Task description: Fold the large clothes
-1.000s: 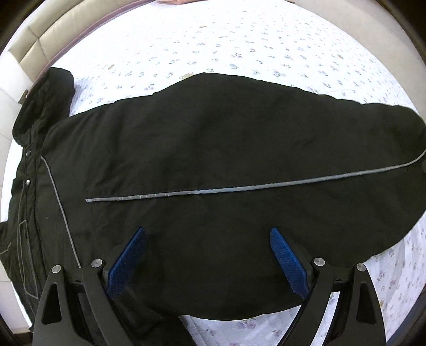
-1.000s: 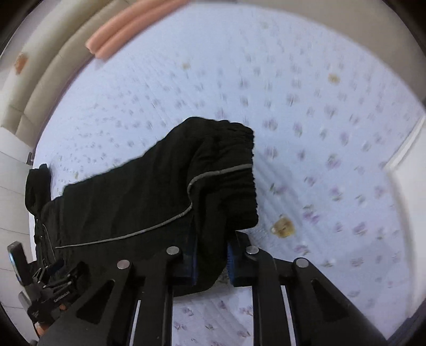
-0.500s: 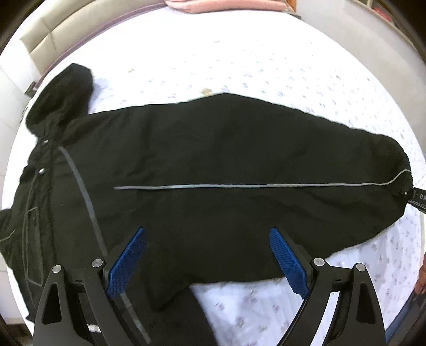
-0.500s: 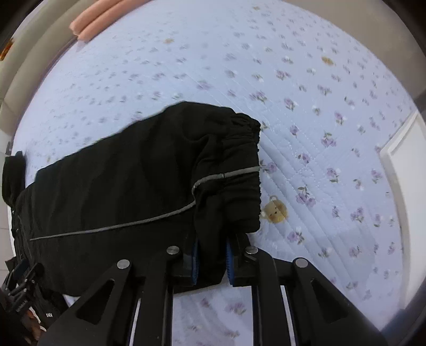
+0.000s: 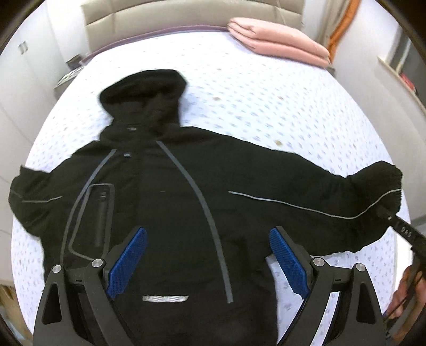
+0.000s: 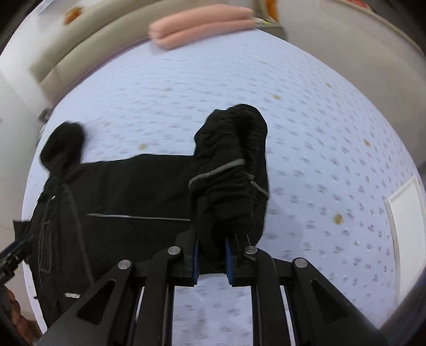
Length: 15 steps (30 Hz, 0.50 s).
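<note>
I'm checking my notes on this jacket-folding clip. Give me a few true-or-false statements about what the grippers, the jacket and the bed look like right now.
1. The right gripper is shut on the sleeve cuff of the black hooded jacket. True.
2. The left gripper is clamped on the jacket's hem. False: its jaws stand wide open over the jacket front, holding nothing.
3. The jacket's hood points toward the headboard. True.
4. A folded blue blanket lies near the headboard. False: the folded blanket is pink.
5. The jacket lies on a floral bedspread. True.
</note>
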### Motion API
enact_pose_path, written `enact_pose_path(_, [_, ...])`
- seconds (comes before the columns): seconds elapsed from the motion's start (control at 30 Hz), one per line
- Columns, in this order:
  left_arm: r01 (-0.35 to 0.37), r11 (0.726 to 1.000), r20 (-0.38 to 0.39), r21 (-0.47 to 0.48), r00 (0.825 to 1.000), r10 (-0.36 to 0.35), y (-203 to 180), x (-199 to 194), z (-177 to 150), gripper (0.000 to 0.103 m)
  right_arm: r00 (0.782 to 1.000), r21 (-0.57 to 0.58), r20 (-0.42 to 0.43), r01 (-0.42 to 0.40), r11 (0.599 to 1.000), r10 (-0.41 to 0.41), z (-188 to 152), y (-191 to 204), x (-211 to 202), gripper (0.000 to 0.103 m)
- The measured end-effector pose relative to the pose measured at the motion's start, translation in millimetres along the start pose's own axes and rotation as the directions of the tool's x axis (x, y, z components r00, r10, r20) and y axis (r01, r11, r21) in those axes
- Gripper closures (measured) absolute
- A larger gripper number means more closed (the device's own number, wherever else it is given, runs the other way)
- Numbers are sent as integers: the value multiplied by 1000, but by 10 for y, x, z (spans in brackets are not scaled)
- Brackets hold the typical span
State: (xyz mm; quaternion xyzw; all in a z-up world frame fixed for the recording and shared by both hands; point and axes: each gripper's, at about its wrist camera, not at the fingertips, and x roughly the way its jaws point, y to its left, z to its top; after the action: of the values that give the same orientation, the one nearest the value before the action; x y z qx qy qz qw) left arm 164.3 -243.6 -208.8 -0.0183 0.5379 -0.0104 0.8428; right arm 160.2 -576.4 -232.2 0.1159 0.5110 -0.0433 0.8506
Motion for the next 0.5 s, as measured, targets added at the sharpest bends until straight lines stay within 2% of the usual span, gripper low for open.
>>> enact_pose_path(0.33, [-6, 995, 40, -98, 999, 10, 1368, -398, 54, 9, 998, -164, 24, -55, 985, 60, -112, 1721, -259, 86])
enact_pose_path(0.5, [-29, 990, 50, -141, 998, 36, 2064, -506, 4, 9, 996, -233, 15, -77, 970, 83, -218, 2497, -156, 86])
